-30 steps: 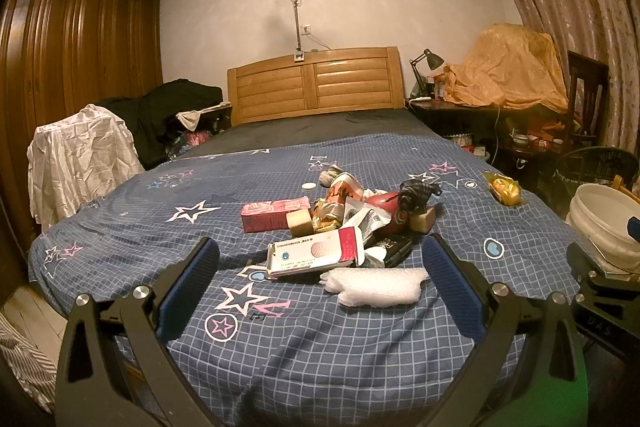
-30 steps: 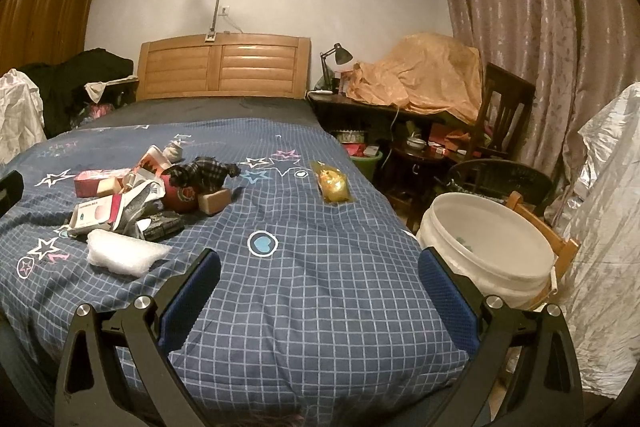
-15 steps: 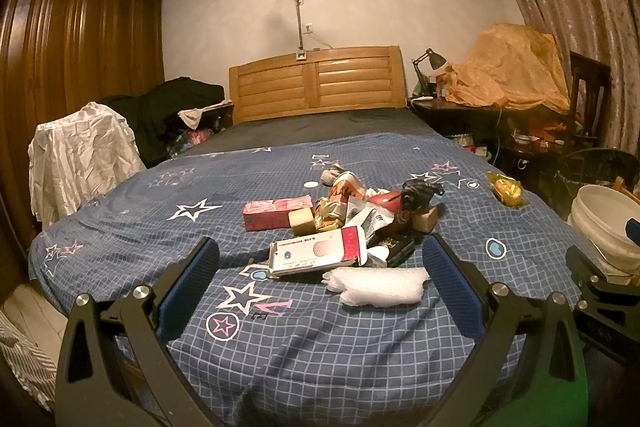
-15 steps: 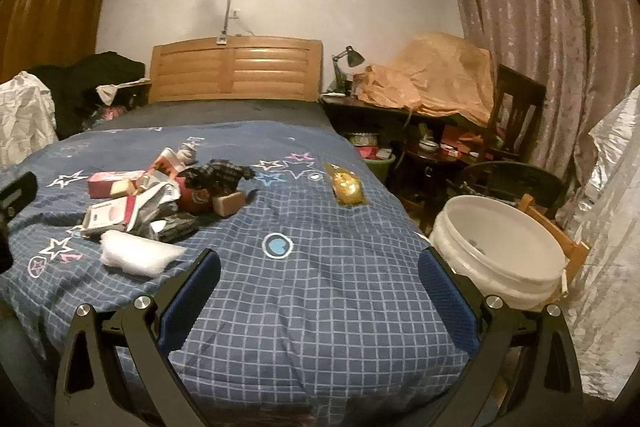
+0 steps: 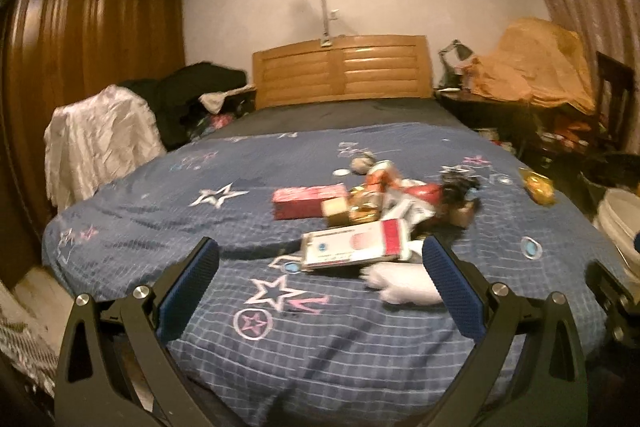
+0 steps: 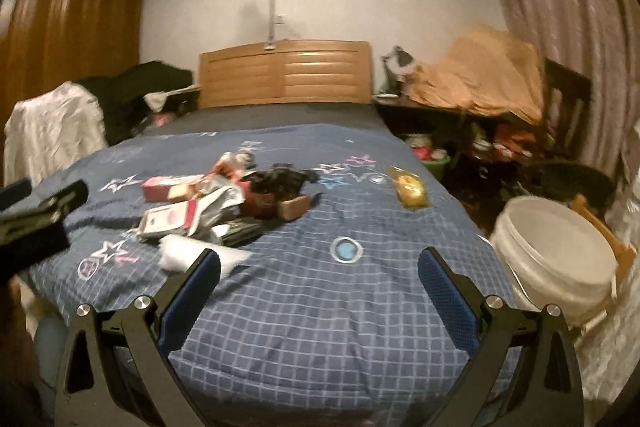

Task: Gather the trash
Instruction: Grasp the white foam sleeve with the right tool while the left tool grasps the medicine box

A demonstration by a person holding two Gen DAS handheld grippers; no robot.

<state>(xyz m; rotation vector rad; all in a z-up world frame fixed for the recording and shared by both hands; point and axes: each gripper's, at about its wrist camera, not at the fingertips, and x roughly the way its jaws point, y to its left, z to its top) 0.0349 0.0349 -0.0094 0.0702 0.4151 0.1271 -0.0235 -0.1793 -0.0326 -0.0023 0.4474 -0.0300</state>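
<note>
Trash pile [image 5: 380, 223] on a blue checked bedspread [image 5: 304, 331], seen from both wrist cameras before any item is lifted. Left gripper [image 5: 320, 267] and right gripper [image 6: 318, 269] each hover above the foot of the bed with fingers spread wide apart and nothing between them. Judged progress: at or near the start. The white bucket [image 6: 556, 259], standing on the floor just beside the bed's right edge, is the likely receptacle; its visible interior looks almost bare, though the bottom is too blurred to read.

Position relative to the pile: a white crumpled wad [image 5: 404, 283] lies nearest the grippers, touching the pile's near edge. A flat white-and-red box [image 5: 356, 247] rests just behind the wad. A long red box [image 5: 308, 201] sits on the pile's left flank, with a small tan block [image 5: 335, 209] against it. Gold foil wrappers, a red-and-white can or carton and a dark tangled object [image 6: 280, 179] crowd the centre and far side; a small brown box [image 6: 294, 207] lies on the pile's right. A yellow packet [image 6: 410, 189] lies well apart, between the pile and the bucket.

Appearance: mostly light cardboard and wrappers, overlapping loosely. Everything visible remains to be collected. Both views carry motion blur, so fine labels are unreadable.
</note>
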